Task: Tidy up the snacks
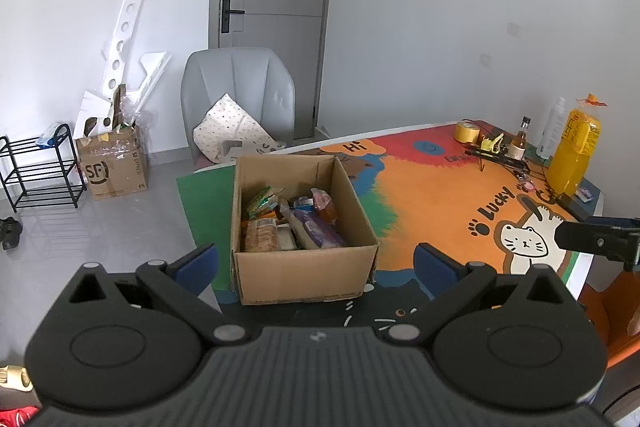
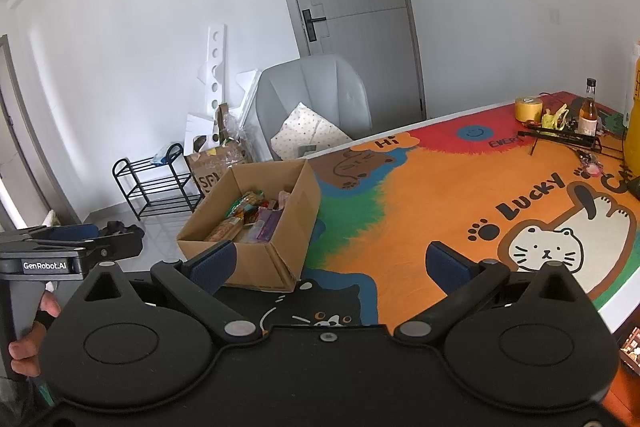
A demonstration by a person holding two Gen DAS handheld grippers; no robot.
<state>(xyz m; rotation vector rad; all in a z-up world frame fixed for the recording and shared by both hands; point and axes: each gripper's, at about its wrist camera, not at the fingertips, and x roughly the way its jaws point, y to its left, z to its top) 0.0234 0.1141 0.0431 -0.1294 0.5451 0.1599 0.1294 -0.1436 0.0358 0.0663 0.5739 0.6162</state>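
Left wrist view: cardboard box [image 1: 304, 227] on desk [image 1: 432, 195], snacks [image 1: 288, 223] gathered inside for sorting; left tool [image 1: 316, 263] and right tool [image 2: 332, 263] both released, empty.

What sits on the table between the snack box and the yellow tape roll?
Nothing: between the cardboard box and the yellow tape roll lies only bare cartoon table mat, clearest in the right wrist view.

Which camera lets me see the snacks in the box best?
The left wrist view. It looks straight down into the open cardboard box, so the snacks show clearly. In the right wrist view the box sits off to the side, tilted, and its near wall hides some snacks.
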